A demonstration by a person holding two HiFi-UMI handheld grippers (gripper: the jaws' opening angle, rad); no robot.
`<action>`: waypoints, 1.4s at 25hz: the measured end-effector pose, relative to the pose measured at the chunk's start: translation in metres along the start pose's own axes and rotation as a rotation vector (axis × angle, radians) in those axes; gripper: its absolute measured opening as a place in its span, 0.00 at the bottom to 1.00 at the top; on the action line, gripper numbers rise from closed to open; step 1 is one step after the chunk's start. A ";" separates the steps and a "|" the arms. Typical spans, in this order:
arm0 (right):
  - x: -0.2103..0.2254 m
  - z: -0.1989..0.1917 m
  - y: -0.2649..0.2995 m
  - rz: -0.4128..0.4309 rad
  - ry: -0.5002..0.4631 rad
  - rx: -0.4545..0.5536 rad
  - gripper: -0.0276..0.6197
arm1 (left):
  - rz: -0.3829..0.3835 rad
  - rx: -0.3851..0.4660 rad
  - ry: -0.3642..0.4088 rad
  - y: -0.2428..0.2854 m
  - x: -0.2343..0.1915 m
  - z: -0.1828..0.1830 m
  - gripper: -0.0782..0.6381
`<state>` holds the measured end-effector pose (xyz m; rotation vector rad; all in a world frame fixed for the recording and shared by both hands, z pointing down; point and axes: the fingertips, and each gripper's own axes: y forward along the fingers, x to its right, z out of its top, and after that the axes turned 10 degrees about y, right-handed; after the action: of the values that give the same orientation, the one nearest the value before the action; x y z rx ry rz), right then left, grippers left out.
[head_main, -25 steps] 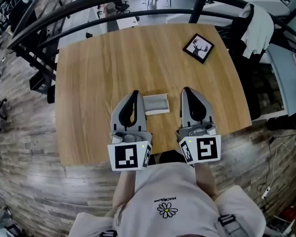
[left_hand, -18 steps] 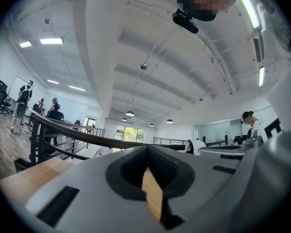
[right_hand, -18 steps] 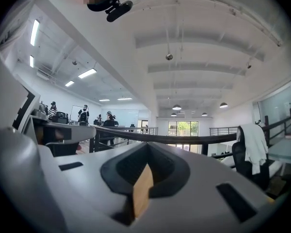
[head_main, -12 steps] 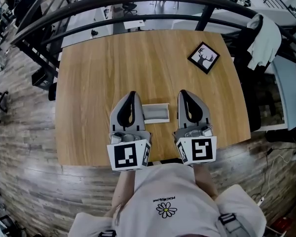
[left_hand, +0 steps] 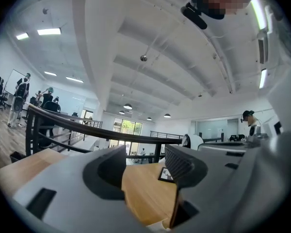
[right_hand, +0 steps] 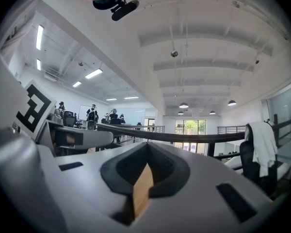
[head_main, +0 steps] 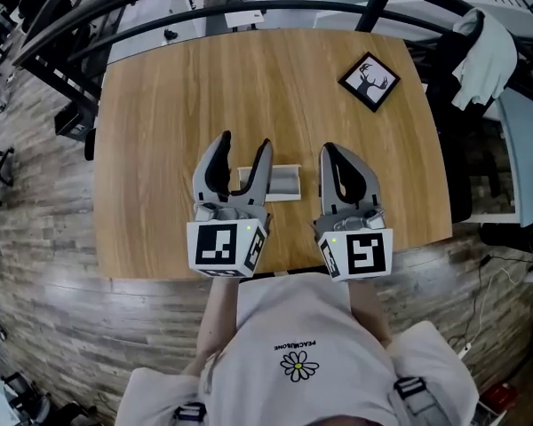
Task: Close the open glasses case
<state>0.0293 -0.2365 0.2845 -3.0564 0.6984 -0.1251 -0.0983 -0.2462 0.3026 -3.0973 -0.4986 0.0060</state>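
The open grey glasses case [head_main: 280,183] lies on the wooden table [head_main: 160,105] between my two grippers. My left gripper [head_main: 245,140] is level, and its jaws are opening. Its right finger [head_main: 261,162] covers the case's left end, and a pale bit of the case shows low in the gap without the pads pressing on it. In the left gripper view the left gripper [left_hand: 145,163] frames bare table wood. My right gripper [head_main: 328,148] is shut just right of the case and apart from it. In its own view the right gripper [right_hand: 145,166] shows only a sliver of wood.
A black-framed deer picture [head_main: 369,82] lies at the table's far right and also shows as the picture [left_hand: 166,174] in the left gripper view. A dark railing [head_main: 249,7] runs behind the table. A chair with a white garment [head_main: 484,47] stands to the right. The table's near edge is at my body.
The left gripper's jaws have gone from shut to wide apart. It has shifted toward the case, so its right finger now overlaps the case's left end. The right gripper stays shut.
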 end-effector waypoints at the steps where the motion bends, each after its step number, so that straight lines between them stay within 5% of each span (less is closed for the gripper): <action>1: 0.002 -0.002 -0.002 -0.003 0.001 -0.004 0.05 | -0.011 -0.023 0.005 0.003 0.002 -0.009 0.46; 14: 0.030 -0.020 -0.018 -0.075 0.019 -0.056 0.05 | -0.111 -0.358 0.006 0.020 0.029 -0.153 0.48; 26: 0.032 -0.037 -0.015 -0.086 0.007 -0.116 0.05 | -0.145 -0.527 -0.066 0.026 0.032 -0.225 0.47; 35: 0.042 -0.039 -0.020 -0.110 0.005 -0.129 0.05 | -0.167 -0.570 -0.108 0.027 0.041 -0.244 0.47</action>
<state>0.0727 -0.2358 0.3272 -3.2195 0.5589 -0.0909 -0.0493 -0.2596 0.5463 -3.6037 -0.9057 0.0361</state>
